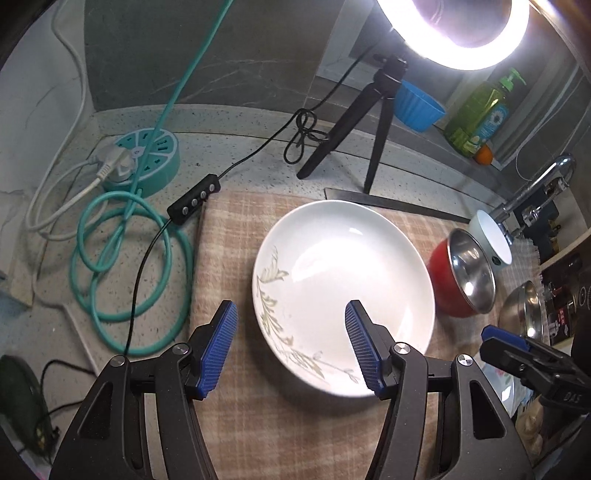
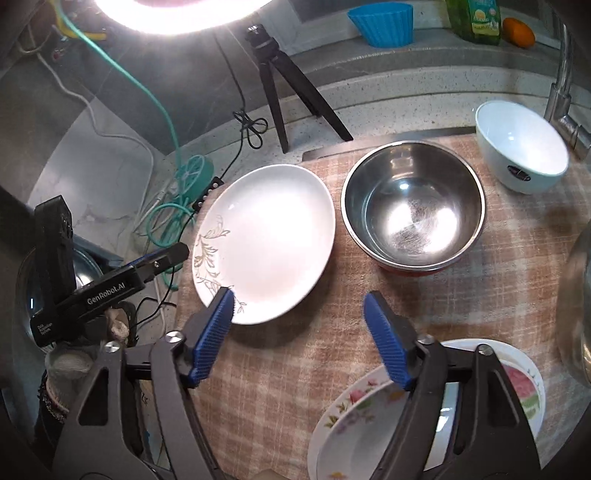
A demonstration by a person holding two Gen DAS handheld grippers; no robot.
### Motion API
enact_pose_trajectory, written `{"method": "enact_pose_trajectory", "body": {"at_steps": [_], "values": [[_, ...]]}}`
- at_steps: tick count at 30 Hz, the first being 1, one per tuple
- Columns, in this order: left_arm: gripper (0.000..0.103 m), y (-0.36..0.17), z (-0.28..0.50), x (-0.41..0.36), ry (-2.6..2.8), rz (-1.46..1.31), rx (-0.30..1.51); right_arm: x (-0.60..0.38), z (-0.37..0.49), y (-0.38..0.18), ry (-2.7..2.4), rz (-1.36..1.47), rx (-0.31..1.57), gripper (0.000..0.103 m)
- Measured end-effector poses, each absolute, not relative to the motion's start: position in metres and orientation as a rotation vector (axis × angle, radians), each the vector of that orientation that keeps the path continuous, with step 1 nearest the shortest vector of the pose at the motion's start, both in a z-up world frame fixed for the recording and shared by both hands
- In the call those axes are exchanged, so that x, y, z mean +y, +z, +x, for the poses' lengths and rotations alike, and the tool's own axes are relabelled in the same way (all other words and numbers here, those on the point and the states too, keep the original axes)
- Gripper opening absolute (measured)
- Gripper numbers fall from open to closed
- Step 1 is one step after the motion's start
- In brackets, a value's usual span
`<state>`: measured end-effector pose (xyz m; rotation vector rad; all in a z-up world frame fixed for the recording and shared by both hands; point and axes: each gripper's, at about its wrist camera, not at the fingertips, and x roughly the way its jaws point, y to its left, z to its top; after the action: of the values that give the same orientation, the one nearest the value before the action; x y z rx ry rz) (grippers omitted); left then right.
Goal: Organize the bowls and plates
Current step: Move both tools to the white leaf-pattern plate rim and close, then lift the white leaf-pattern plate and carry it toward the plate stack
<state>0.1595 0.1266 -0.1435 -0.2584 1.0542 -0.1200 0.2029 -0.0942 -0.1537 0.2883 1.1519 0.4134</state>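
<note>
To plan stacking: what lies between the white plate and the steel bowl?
Only bare checked cloth; the white plate and steel bowl stand apart, per the right wrist view.

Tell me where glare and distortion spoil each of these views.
Left wrist view: the ring light blows out the top right corner, its glare washing the white plate; fisheye bends the counter edge. Right wrist view: the same light burns the top left, with bright hotspots in the steel bowl.

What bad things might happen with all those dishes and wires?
The white plate hangs slightly past the checked cloth's edge, beside the black cable; a nudge there might slide it or snag the wire. The open right gripper hovers over the floral dishes stacked unevenly; bumping them may make them clatter.
</note>
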Motion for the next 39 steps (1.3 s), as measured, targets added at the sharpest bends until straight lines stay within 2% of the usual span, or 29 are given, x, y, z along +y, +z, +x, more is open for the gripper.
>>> {"method": "enact_pose_trajectory", "body": {"at_steps": [2, 6, 14, 23, 27, 33, 39], "values": [[0.06, -0.145, 0.167, 0.129, -0.127, -0.254, 1.057, -0.094, 0.209, -0.161, 0.398, 0.299, 1.177, 0.067], [0.06, -0.152, 0.183, 0.134, -0.141, -0.263, 1.075, -0.095, 0.218, -0.173, 0.381, 0.339, 1.219, 0.055], [0.057, -0.169, 0.21, 0.135, -0.158, -0.254, 1.106, -0.087, 0.23, -0.183, 0.371, 0.345, 1.252, 0.046], [0.038, -0.181, 0.225, 0.136, -0.167, -0.249, 1.136, -0.076, 0.24, -0.197, 0.38, 0.336, 1.275, 0.025], [0.027, -0.186, 0.226, 0.134, -0.181, -0.245, 1.154, -0.074, 0.243, -0.202, 0.372, 0.328, 1.286, 0.021], [0.022, -0.189, 0.227, 0.13, -0.188, -0.23, 1.165, -0.074, 0.247, -0.206, 0.369, 0.309, 1.299, 0.012], [0.022, -0.187, 0.221, 0.132, -0.181, -0.242, 1.163, -0.071, 0.244, -0.204, 0.372, 0.282, 1.294, 0.012]]}}
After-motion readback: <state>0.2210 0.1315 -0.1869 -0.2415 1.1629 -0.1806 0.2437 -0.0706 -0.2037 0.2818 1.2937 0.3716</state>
